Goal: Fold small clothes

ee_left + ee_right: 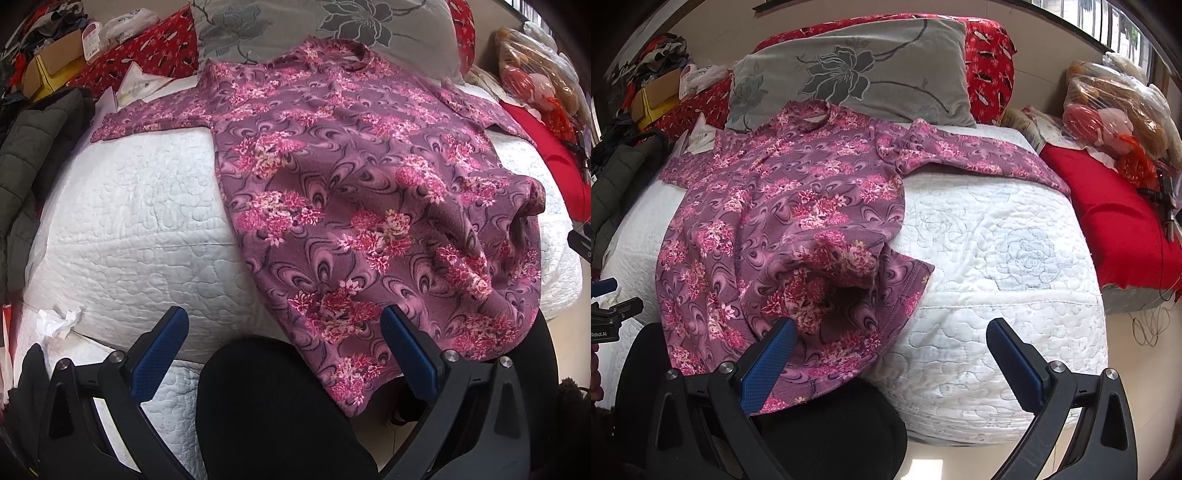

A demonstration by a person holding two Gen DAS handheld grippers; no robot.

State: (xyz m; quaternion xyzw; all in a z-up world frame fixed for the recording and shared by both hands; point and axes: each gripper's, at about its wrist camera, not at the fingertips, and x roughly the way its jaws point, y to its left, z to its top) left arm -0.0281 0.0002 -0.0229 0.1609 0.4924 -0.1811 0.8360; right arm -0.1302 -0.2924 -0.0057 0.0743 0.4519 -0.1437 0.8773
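From the left wrist, a purple floral top (354,177) lies spread on the white quilted bed (140,221), collar toward a grey flowered pillow (295,26), its hem draped over the near edge onto a black-clad knee (266,398). A crumpled tissue (59,321) sits at the bed's left edge. The left gripper (284,325) hangs wide apart, holding nothing, its right pad over the hem. From the right wrist, the top (783,206) shows one sleeve stretched right and a bunched fold near the hem. A red cushion (1115,221) lies to the right. The right gripper (892,339) is spread wide and empty, its left finger over the bunched hem.
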